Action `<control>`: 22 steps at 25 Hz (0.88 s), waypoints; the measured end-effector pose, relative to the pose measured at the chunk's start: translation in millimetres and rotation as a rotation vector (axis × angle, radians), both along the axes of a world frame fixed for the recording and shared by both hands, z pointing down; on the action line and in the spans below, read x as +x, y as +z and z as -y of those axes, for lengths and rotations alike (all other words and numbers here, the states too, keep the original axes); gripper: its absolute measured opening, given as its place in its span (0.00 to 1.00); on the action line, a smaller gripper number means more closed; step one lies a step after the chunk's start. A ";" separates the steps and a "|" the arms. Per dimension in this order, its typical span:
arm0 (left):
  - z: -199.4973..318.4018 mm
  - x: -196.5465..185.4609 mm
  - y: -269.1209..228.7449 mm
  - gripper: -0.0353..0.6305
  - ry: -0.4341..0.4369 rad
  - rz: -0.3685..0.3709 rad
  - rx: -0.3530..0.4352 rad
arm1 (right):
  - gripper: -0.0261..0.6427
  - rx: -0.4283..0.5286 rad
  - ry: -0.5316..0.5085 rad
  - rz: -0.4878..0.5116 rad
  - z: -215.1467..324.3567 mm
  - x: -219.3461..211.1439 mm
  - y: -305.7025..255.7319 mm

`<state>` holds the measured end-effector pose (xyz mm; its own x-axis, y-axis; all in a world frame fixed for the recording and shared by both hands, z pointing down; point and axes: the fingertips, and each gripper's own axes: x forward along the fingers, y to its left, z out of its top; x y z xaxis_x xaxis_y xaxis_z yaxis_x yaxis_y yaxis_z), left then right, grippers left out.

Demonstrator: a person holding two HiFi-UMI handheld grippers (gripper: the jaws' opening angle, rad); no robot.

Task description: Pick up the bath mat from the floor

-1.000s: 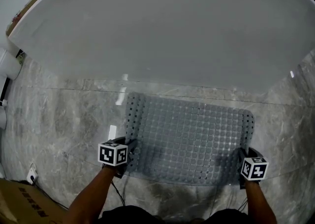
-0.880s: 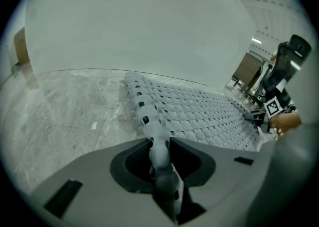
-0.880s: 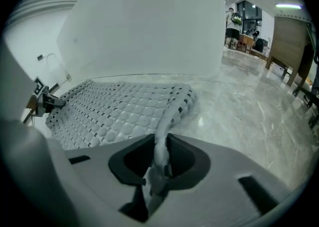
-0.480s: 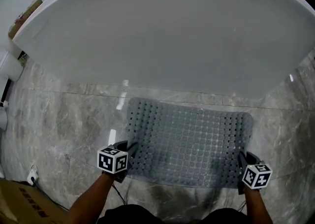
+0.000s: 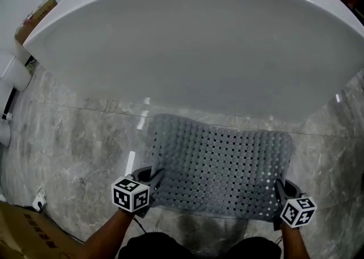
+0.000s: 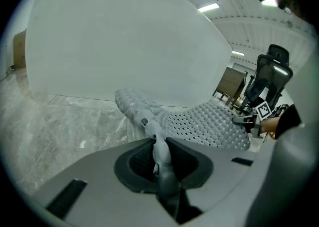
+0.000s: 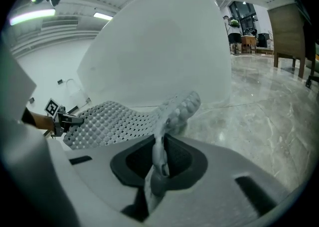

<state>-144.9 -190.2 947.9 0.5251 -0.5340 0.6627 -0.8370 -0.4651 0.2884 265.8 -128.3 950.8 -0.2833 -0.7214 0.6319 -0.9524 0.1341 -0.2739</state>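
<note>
Here, at the far left, a corner of a brown cardboard box [image 5: 23, 236] sits on the grey veined marble floor [image 5: 74, 138]. Above it, the big white oval bathtub [image 5: 193, 41] spans the whole top of the head view.

Next comes the left gripper [image 5: 150, 183], its marker cube facing up. Its jaws have just been closing and now stand narrow, pinched on the near left corner of the grey perforated rubber bath mat [image 5: 222, 167]. In the left gripper view the mat's bumpy edge runs straight into the slot between the pads.

The mat stretches between the two grippers in front of the tub. Its near edge is raised off the floor and sags a little in the middle. Its far edge lies toward the foot of the tub, and I cannot tell whether it touches the floor.

At the right, the right gripper [image 5: 280, 191] grips the near right corner the same way. Its jaws have also just been closing, and they are now tight on a fold of the mat.
</note>
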 end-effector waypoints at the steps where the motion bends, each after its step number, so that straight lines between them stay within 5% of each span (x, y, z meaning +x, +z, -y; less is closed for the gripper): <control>1: 0.0 0.0 -6.0 0.13 0.000 0.002 0.009 | 0.11 0.005 -0.001 0.007 1.2 -2.7 -5.4; 22: -11.6 -20.6 -193.5 0.13 -0.087 -0.052 0.140 | 0.11 0.111 0.012 0.079 11.1 -18.6 -194.6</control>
<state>-165.5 -178.5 754.5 0.5046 -0.6639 0.5520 -0.8614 -0.4303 0.2699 247.2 -139.4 756.2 -0.3202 -0.7893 0.5239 -0.9301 0.1568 -0.3322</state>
